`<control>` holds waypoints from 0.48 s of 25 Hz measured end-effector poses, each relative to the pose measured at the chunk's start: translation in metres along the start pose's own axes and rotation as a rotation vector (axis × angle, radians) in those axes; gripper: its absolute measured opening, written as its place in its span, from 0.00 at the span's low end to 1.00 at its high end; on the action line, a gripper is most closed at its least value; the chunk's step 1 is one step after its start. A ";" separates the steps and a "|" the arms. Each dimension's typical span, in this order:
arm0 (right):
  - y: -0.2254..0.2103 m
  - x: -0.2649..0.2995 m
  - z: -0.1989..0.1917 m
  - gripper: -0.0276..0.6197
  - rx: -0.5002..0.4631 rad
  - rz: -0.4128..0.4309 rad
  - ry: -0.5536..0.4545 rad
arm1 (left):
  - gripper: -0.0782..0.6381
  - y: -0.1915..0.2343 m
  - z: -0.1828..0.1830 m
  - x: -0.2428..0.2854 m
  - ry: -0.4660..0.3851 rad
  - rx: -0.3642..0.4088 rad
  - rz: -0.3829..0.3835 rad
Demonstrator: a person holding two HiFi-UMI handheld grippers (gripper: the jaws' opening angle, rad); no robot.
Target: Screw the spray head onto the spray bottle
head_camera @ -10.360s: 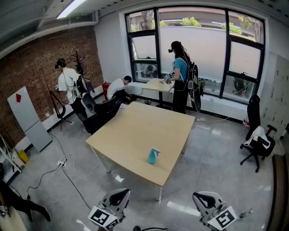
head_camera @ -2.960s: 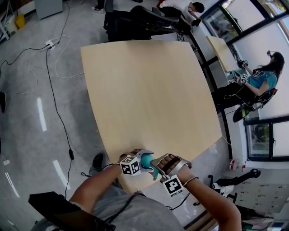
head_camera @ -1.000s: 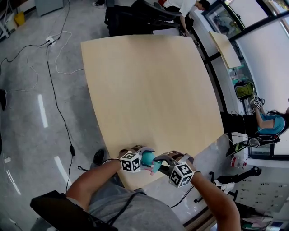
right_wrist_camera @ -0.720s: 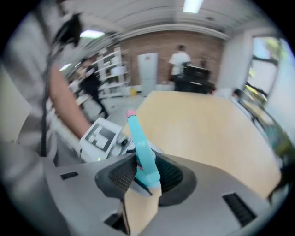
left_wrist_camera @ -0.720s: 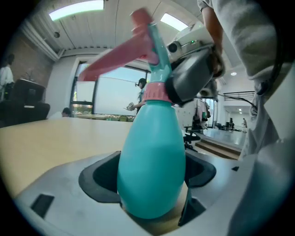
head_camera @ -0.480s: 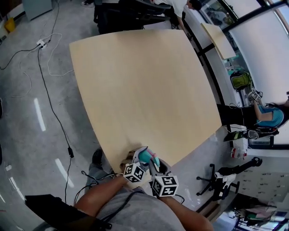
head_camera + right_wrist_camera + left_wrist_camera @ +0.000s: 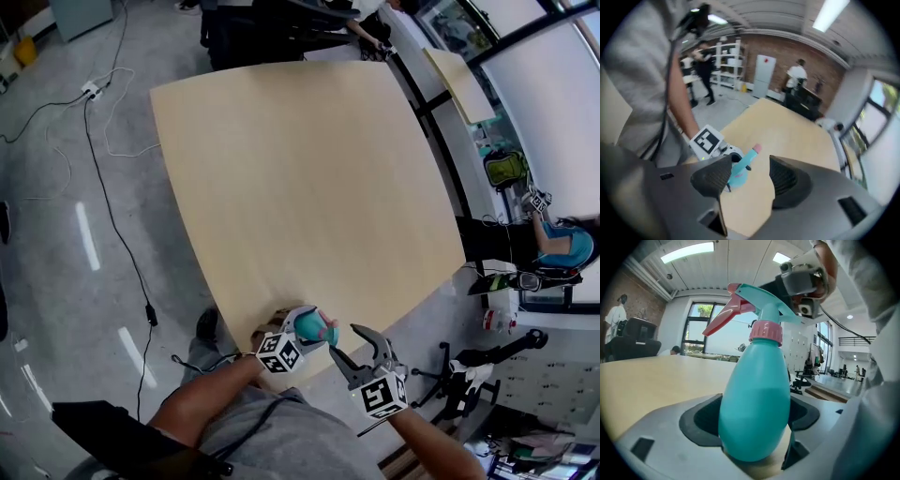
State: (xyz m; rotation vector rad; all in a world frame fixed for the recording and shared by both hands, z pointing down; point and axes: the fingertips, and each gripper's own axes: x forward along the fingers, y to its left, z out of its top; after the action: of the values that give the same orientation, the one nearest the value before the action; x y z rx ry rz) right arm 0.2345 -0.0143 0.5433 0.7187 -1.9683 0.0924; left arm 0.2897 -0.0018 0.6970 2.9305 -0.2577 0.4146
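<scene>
A teal spray bottle (image 7: 754, 408) stands between the jaws of my left gripper (image 7: 753, 420), which is shut on its belly. Its teal spray head (image 7: 759, 303), with a pink trigger and pink collar, sits on the neck. In the head view the left gripper (image 7: 298, 334) holds the bottle (image 7: 311, 325) over the near edge of the wooden table (image 7: 300, 187). My right gripper (image 7: 343, 340) hovers just right of it, apart. Its jaws have just been opening; nothing is between them. The right gripper (image 7: 749, 164) looks down on the bottle (image 7: 738, 172).
The table edge runs just under my hands, with grey floor beyond. Cables (image 7: 94, 112) lie on the floor at left. A second small table (image 7: 459, 84) and a person (image 7: 553, 246) are at the right, and an office chair (image 7: 464, 375) is near my right arm.
The right gripper has let go of the spray head, drawn away to the right and opened its jaws. The left gripper still holds the bottle in about the same place.
</scene>
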 end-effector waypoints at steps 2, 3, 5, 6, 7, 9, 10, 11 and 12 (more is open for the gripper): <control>0.014 -0.012 0.002 0.41 -0.519 0.099 0.028 | 0.65 -0.005 -0.002 -0.001 0.011 0.021 -0.072; 0.021 -0.016 -0.001 0.41 -0.807 0.137 0.051 | 0.65 -0.007 -0.002 -0.002 0.016 0.030 -0.105; 0.032 -0.015 -0.011 0.41 -1.244 0.189 0.081 | 0.65 -0.013 -0.002 -0.003 0.023 0.045 -0.156; 0.036 -0.010 -0.015 0.41 -1.356 0.219 0.087 | 0.65 -0.014 -0.002 -0.003 0.026 0.050 -0.172; 0.040 -0.003 -0.020 0.41 -1.427 0.252 0.094 | 0.65 -0.015 -0.002 -0.003 0.028 0.053 -0.183; 0.044 0.015 -0.031 0.41 -1.530 0.310 0.126 | 0.65 -0.016 -0.002 -0.003 0.030 0.054 -0.195; 0.045 0.026 -0.035 0.40 -1.559 0.329 0.144 | 0.65 -0.016 -0.003 -0.003 0.029 0.055 -0.197; 0.046 0.035 -0.034 0.40 -1.556 0.340 0.147 | 0.65 -0.016 -0.003 -0.003 0.029 0.056 -0.197; 0.050 0.043 -0.030 0.39 -1.510 0.348 0.136 | 0.65 -0.015 -0.002 -0.003 0.027 0.057 -0.195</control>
State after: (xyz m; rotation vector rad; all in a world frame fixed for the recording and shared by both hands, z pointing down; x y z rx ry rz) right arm 0.2177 0.0179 0.6059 -0.5985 -1.4403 -0.9973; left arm 0.2888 0.0139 0.6960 2.9662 0.0451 0.4385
